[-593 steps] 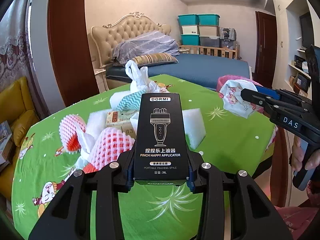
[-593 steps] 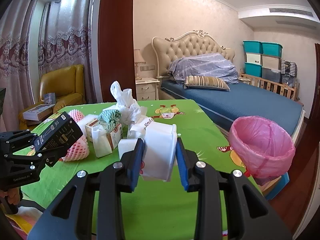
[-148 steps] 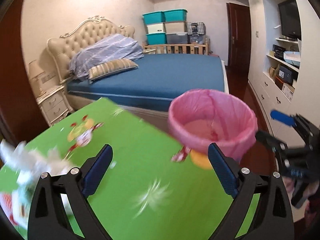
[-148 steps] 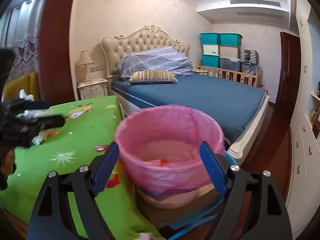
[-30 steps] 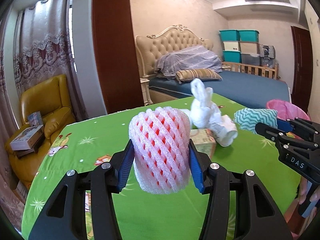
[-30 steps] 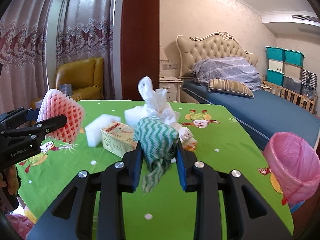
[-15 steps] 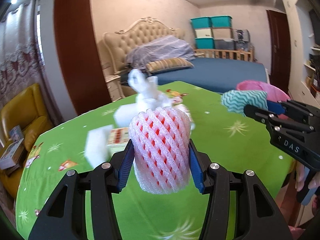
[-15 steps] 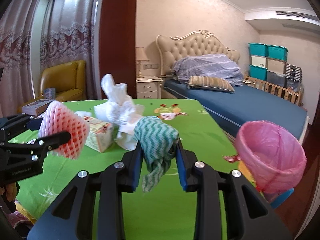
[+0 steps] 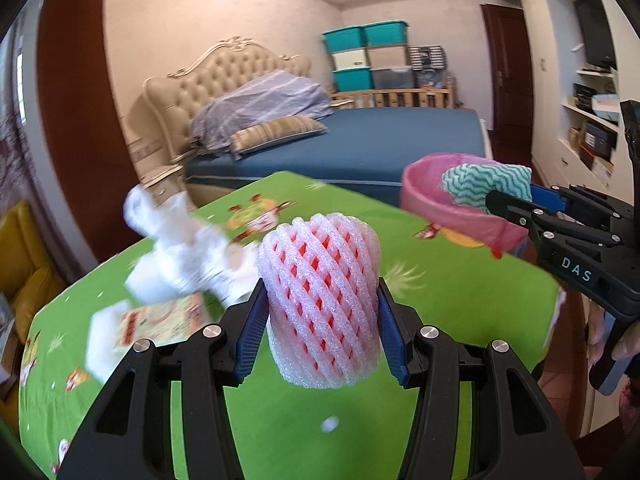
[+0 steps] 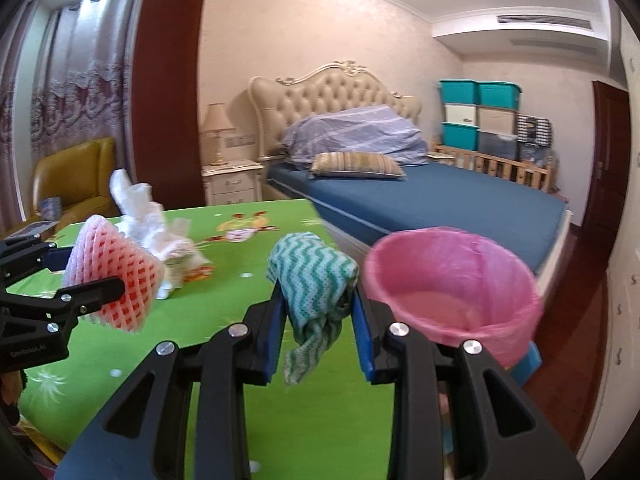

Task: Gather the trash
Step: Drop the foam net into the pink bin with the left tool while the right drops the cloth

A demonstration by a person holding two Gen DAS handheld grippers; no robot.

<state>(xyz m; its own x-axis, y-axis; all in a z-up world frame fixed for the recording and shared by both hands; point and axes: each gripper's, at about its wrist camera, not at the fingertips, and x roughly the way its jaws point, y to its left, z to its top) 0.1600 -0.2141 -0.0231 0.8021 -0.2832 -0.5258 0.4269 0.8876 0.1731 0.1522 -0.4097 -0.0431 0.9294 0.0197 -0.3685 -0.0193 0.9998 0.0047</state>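
Observation:
My left gripper (image 9: 322, 336) is shut on a pink foam fruit net (image 9: 320, 300) and holds it above the green table (image 9: 460, 312). The net also shows at the left of the right wrist view (image 10: 114, 280). My right gripper (image 10: 318, 328) is shut on a green-and-white zigzag cloth (image 10: 314, 280), just left of the pink-lined trash bin (image 10: 452, 284). In the left wrist view the cloth (image 9: 486, 182) hangs in front of the bin (image 9: 424, 196) at the table's far right edge.
A crumpled white plastic bag (image 9: 176, 240), a small printed carton (image 9: 160, 320) and white foam pieces lie on the table at the left. A bed (image 10: 420, 200), a nightstand (image 10: 232, 180) and a yellow armchair (image 10: 76, 176) stand beyond the table.
Both grippers have swung right with their loads. The bin is now closer and larger in both views, and the trash pile has slid to the left.

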